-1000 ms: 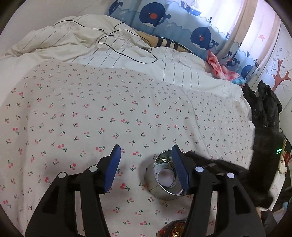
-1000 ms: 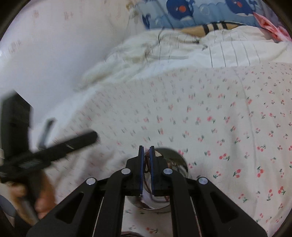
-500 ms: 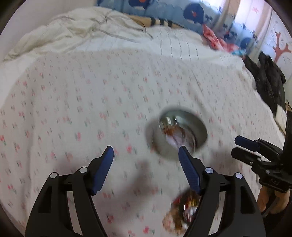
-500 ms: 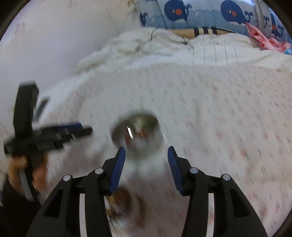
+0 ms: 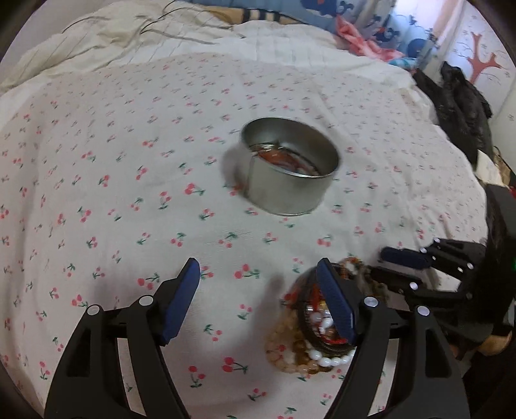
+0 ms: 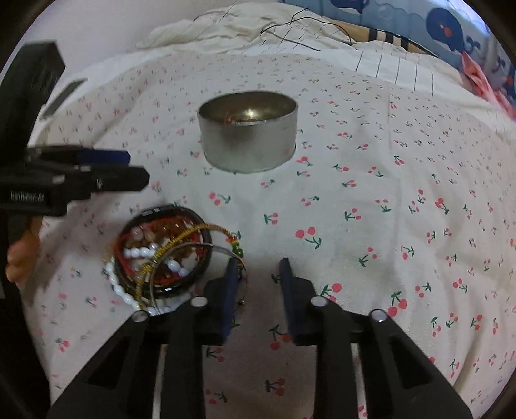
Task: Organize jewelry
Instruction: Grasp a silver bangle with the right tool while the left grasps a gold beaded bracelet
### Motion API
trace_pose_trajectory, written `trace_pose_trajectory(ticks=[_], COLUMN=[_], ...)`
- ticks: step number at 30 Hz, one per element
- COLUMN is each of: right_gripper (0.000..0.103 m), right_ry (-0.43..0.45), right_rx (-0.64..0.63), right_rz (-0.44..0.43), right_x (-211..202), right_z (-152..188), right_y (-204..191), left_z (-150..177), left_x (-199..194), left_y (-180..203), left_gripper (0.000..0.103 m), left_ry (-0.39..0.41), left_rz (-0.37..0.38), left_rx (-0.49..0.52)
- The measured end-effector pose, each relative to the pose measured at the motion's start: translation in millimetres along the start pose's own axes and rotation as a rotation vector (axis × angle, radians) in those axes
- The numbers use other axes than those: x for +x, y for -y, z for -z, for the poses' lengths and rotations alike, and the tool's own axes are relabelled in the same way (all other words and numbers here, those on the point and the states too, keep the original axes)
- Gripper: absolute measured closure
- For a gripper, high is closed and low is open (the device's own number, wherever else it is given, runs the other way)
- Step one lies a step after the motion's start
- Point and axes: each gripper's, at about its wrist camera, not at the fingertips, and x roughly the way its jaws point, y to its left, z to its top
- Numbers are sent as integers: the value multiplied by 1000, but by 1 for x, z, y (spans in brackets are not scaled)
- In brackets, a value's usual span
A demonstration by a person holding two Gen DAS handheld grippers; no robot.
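A bed (image 5: 129,161) fills both views, covered by a white sheet (image 6: 387,193) printed with small red cherries. Beyond it lies a rumpled cream duvet (image 5: 96,42) with thin dark stripes, and a black cable (image 6: 290,29) trails across its folds. A blue curtain (image 6: 451,22) with whale figures hangs behind, a pink cloth (image 5: 358,42) bunched at its foot. Dark clothing (image 5: 458,106) is heaped at the bed's right edge, beside a wall (image 5: 483,61) bearing a red tree decal.

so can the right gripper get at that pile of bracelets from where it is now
Probably yes. The right gripper is open and empty, and the bracelet pile lies on the sheet just left of its jaws with nothing between. The left gripper hovers farther back, clear of the path.
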Motion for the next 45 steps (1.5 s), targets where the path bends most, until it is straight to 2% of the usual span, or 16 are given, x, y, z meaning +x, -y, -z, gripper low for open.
trace_pose_trajectory(ticks=[6, 8, 13, 18, 23, 26, 29, 34, 35, 36, 39, 43, 45], right_gripper=[80, 90, 101, 101, 101, 101, 100, 101, 100, 100, 100, 100, 100], right_ry=[-2, -11, -12, 22, 48, 43, 23, 4, 2, 0, -9, -17, -18], right_rx=[3, 1, -3, 66, 131, 168, 174, 172, 173, 173, 176, 175, 176], right_rz=[-20, -37, -42, -54, 30, 39, 55, 58, 57, 56, 52, 52, 52], right_x=[0, 1, 2, -11, -22, -23, -20, -16, -15, -14, -11, -9, -8], right_z=[7, 7, 7, 4, 1, 1, 1, 5, 5, 5, 6, 6, 6], right_y=[-1, -2, -7, 10, 36, 49, 52, 51, 52, 52, 51, 50, 50], left_z=[-1, -1, -3, -1, 10, 19, 23, 24, 24, 25, 24, 27, 27], left_x=[0, 0, -2, -11, -9, -2, 3, 1, 3, 3, 8, 17, 15], left_y=[-5, -2, 5, 20, 56, 76, 84, 86, 85, 84, 81, 81, 81], left_gripper=[30, 29, 29, 29, 27, 27, 27, 27, 29, 38, 55, 79, 82], left_ry=[2, 6, 20, 55, 43, 13, -9, -24, -36, -39, -62, -85, -79], left_rz=[-2, 0, 9, 73, 120, 107, 114, 200, 214, 224, 254, 204, 196], left_rx=[-25, -12, 25, 83, 237, 329, 354, 331, 315, 307, 286, 287, 296])
